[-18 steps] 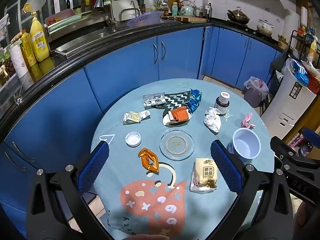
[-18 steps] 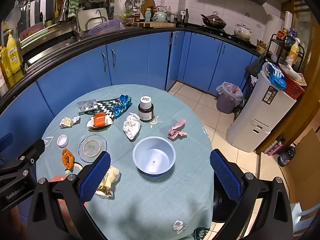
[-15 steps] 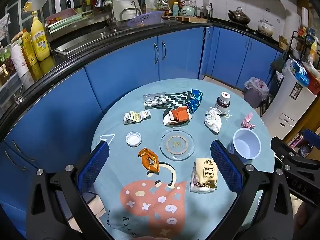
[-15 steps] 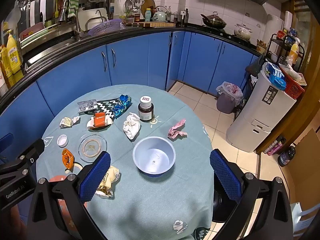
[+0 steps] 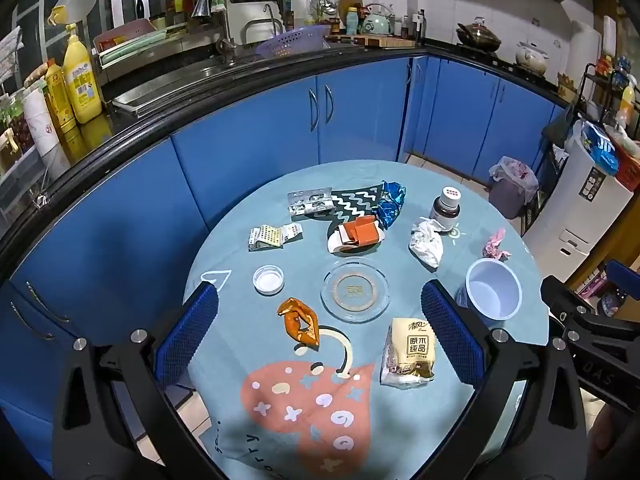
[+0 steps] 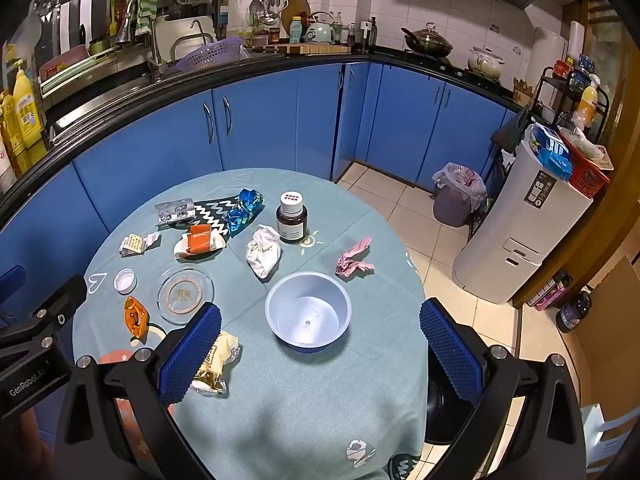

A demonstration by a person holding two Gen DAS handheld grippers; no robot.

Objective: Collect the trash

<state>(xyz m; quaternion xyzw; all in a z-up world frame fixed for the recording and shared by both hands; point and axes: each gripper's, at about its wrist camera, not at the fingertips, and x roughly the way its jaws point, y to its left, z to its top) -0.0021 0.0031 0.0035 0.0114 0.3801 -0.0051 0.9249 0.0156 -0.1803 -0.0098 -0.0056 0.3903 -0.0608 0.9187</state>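
Haven't really started: both my left gripper (image 5: 320,332) and right gripper (image 6: 320,344) hover with jaws wide open and empty, the bowl (image 6: 308,316) near the counter's right edge is empty, wrappers like the orange one (image 5: 300,322) all out.

Left wrist view: looking forward and steeply down between the wide-spread fingers of the left gripper (image 5: 320,340), from above the near edge of the round table (image 5: 224,272), facing the blue cabinets (image 5: 248,140). Right wrist view: same tilt past the right gripper (image 6: 320,348), set further right. Shared: tabletop, bowl (image 5: 494,294) (image 6: 308,310), cabinets.
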